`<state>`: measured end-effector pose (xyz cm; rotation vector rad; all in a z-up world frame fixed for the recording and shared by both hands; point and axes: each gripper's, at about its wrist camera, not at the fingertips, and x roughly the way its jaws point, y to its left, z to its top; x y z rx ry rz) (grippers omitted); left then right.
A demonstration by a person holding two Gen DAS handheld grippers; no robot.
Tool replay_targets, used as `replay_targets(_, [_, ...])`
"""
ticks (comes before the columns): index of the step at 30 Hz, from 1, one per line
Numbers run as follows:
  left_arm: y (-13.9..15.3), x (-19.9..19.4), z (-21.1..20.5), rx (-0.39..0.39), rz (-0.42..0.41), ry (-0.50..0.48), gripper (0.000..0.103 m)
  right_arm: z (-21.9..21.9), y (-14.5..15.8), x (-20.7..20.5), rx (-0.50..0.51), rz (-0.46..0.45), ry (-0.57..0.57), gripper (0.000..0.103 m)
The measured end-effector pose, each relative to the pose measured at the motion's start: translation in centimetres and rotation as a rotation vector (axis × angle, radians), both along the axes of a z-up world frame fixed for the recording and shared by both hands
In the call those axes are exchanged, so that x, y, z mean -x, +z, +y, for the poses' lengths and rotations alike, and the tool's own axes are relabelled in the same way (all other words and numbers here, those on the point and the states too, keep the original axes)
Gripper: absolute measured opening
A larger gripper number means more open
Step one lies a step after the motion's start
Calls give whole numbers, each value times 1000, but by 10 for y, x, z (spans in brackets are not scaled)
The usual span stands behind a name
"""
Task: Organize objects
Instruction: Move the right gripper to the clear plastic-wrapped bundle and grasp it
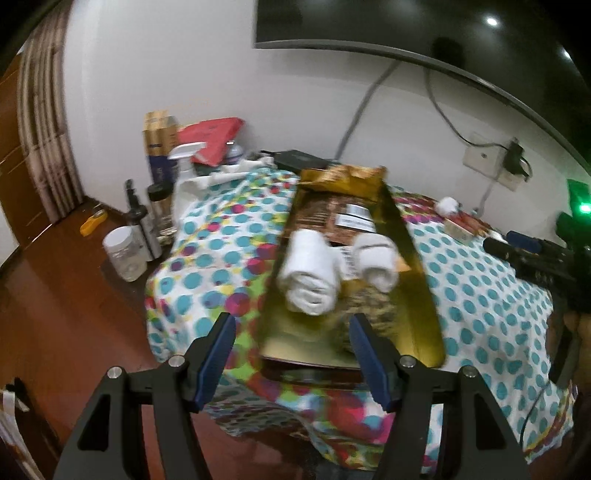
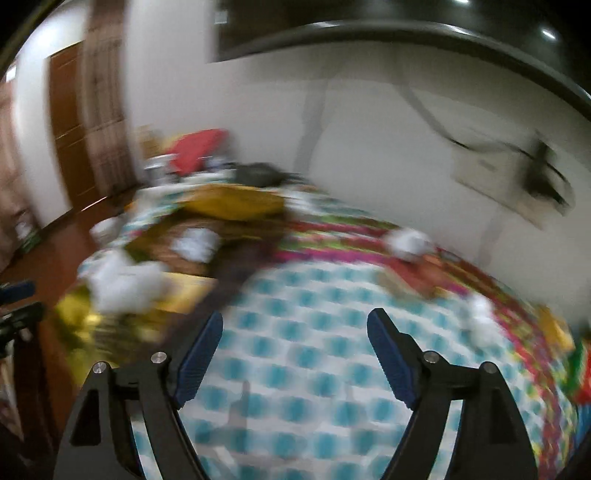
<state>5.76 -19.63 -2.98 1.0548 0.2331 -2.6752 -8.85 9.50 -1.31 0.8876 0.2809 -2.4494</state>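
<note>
A long gold tray (image 1: 417,280) lies on a table under a dotted cloth (image 1: 480,314). In the tray are two rolled white cloths (image 1: 310,277), (image 1: 376,258), a brown patterned packet (image 1: 325,214) and a gold packet (image 1: 347,177) at the far end. My left gripper (image 1: 291,332) stands open at the tray's near end, its right finger over the tray and its left finger beside it. In the blurred right wrist view my right gripper (image 2: 297,317) is open above bare dotted cloth (image 2: 303,354), with the gold tray (image 2: 74,314) to its left.
At the table's far left stand a spray bottle (image 1: 184,158), dark bottles (image 1: 159,206), a clear jar (image 1: 123,254), a blue and gold box (image 1: 159,147) and a red bag (image 1: 210,136). A white fluffy thing (image 1: 448,205) and a small box (image 1: 463,225) lie far right. A screen (image 1: 369,22) hangs above.
</note>
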Motion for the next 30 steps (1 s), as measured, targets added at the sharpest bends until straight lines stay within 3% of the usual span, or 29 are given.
replay_targets(4, [1,14,31,28,-10,-75,66,61,-17,35,-44,-20,-168,79])
replay_targets(9, [1,34,71,62,-26,-173,66,104,-33,69,-54,-50,-256,79])
replay_targets(18, [-9,74,136,69,-71,-317,66,107,-52,122,-88,-106,-210,79])
replay_targets(27, [-18,121,173,100,-70,-361,66,107,-63,153,-53,-161,-211,79])
replay_targets(30, [-21,143,176,72,-69,-352,66,104,-66,156,-58,-184,-195,64])
